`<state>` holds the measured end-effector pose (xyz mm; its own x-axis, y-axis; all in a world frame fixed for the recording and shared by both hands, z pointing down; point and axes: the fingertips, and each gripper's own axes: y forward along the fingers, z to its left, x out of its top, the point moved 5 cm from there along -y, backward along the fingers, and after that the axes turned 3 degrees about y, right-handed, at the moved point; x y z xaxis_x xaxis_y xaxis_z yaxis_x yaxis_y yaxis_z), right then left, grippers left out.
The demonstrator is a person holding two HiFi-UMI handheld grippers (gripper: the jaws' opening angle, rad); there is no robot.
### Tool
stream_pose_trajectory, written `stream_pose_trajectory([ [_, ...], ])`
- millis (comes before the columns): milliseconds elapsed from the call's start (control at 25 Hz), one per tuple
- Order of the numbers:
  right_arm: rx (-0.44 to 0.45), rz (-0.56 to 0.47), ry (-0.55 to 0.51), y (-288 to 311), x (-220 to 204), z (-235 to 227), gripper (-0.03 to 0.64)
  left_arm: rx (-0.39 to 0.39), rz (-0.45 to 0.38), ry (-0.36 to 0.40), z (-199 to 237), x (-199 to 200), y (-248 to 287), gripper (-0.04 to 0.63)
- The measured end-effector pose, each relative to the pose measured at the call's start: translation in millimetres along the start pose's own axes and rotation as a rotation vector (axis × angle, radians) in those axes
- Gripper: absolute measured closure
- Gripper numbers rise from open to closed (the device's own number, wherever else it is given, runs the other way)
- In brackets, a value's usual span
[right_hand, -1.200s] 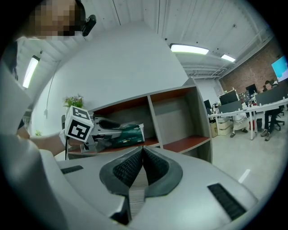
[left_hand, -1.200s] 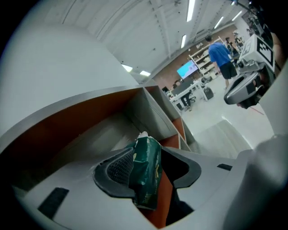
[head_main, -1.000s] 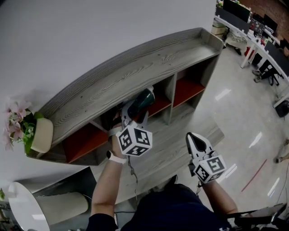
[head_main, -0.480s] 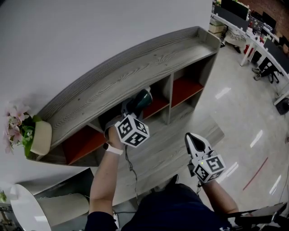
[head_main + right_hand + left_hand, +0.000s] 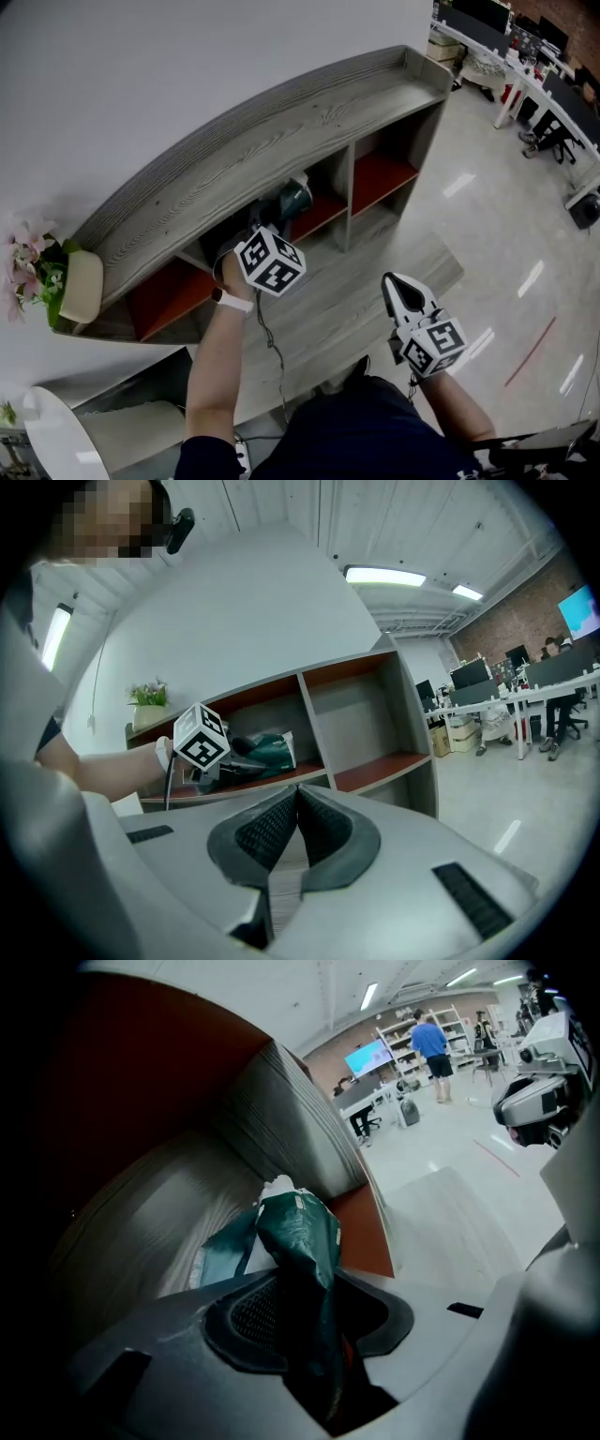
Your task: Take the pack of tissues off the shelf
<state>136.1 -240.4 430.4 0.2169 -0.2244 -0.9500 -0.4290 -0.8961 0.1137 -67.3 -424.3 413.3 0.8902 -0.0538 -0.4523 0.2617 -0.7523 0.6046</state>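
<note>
The dark green pack of tissues (image 5: 295,1232) is pinched between the jaws of the left gripper (image 5: 305,1283), which are closing on it. Its crumpled end runs down into the gap between the pads (image 5: 246,1314), and the rest sticks out ahead of the jaw tips. It is inside a middle compartment of the shelf (image 5: 281,141). A grey divider (image 5: 300,1138) stands ahead of the jaws, and the red shelf board (image 5: 364,1230) is just beyond them to the right. The right gripper (image 5: 298,794) hangs well apart from the shelf, its jaws pressed together with nothing between them. Ahead of them and to the left, a potted plant (image 5: 148,697) stands on the shelf top.
</note>
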Motion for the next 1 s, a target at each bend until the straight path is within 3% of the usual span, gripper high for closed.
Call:
stream_pose_trajectory([
  [280,-0.012,-0.006,0.003,-11,-2,7,0.604,0.001,0.004,0.000,-1,2,-3,0.460],
  [1000,-0.078,-0.032,0.015,-53,-7,20,0.604,0.080,-0.150,0.056,-22,29,-57,0.476],
])
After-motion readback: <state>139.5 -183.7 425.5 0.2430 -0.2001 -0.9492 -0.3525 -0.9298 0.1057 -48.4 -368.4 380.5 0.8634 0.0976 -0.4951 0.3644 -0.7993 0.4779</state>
